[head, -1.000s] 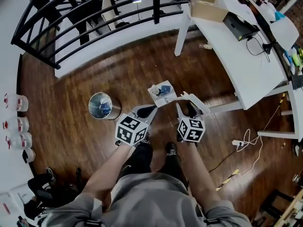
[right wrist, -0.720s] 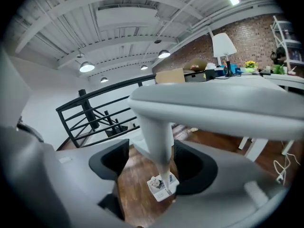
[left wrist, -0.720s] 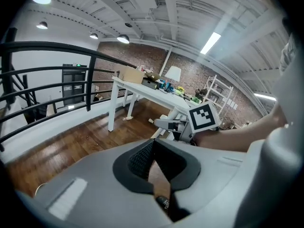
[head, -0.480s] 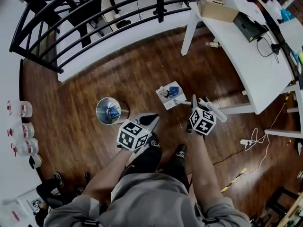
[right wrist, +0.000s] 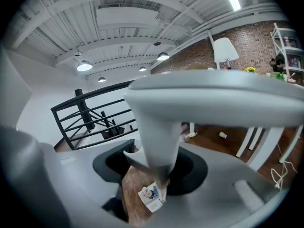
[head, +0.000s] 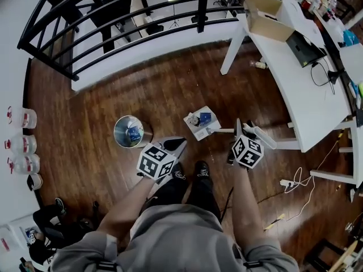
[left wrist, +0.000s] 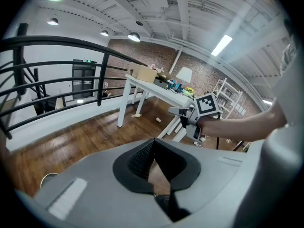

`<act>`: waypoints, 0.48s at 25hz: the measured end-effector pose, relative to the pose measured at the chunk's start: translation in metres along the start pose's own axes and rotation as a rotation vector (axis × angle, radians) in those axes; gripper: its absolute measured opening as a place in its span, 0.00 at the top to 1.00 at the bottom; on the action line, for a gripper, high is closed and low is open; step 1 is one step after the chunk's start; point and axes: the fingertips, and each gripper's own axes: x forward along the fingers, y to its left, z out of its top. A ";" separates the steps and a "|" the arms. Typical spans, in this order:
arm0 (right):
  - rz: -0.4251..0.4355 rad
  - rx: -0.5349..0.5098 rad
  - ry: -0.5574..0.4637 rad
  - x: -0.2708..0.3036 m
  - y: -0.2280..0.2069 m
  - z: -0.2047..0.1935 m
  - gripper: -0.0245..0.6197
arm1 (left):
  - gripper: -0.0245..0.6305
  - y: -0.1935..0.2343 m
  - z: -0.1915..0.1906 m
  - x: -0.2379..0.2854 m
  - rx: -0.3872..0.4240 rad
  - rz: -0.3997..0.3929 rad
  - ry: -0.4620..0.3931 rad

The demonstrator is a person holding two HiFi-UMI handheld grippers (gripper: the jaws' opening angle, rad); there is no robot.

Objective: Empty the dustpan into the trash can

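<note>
A white dustpan (head: 199, 123) with crumpled paper and a blue scrap in it hangs just above the wood floor. Its long white handle (head: 264, 137) runs back into my right gripper (head: 243, 128), whose jaws are closing on it. In the right gripper view the handle (right wrist: 156, 127) fills the space between the black pads, and the pan (right wrist: 151, 197) shows below. A round metal trash can (head: 129, 132) stands on the floor left of the pan. My left gripper (head: 174, 144) hovers between can and pan, fingertips together, holding nothing (left wrist: 153, 142).
A white table (head: 295, 78) with a cardboard box (head: 264, 11) stands at the right, its leg close to the dustpan handle. A black railing (head: 113, 16) runs along the back. Cables and a power strip (head: 288, 182) lie at the right, jars (head: 20, 143) at the left.
My right gripper has swung to the right with the dustpan handle, toward the table leg. The left gripper has shifted a little and sunk, staying shut and empty.
</note>
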 end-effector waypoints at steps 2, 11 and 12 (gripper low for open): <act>0.053 -0.030 -0.002 0.001 0.003 0.015 0.66 | 0.96 0.003 0.010 -0.005 -0.023 0.042 -0.031; 0.361 -0.152 -0.023 -0.004 0.062 0.084 0.66 | 0.95 0.013 -0.002 -0.057 -0.131 0.270 -0.110; 0.401 -0.166 -0.032 -0.006 0.075 0.095 0.66 | 0.96 0.015 -0.007 -0.065 -0.146 0.300 -0.116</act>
